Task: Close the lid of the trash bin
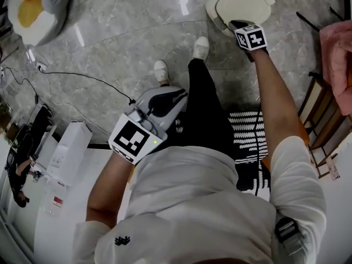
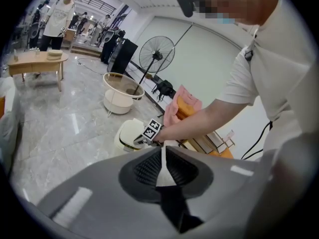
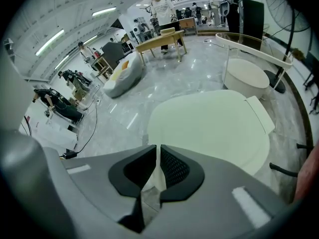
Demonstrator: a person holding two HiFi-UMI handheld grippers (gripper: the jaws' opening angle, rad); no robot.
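On the grey marble floor [image 1: 110, 32], just beyond the person's shoes, the cream trash bin [image 1: 215, 15] is standing with its lid [image 1: 242, 1] lying almost flat. The right gripper [image 1: 236, 24], jaws drawn nearly together on nothing, is sitting at the lid's near edge. The left gripper [image 1: 180, 95], likewise closed and empty, is hanging well apart. Pushing so close to the rim is risking a slip off the lid, or a tipped bin.
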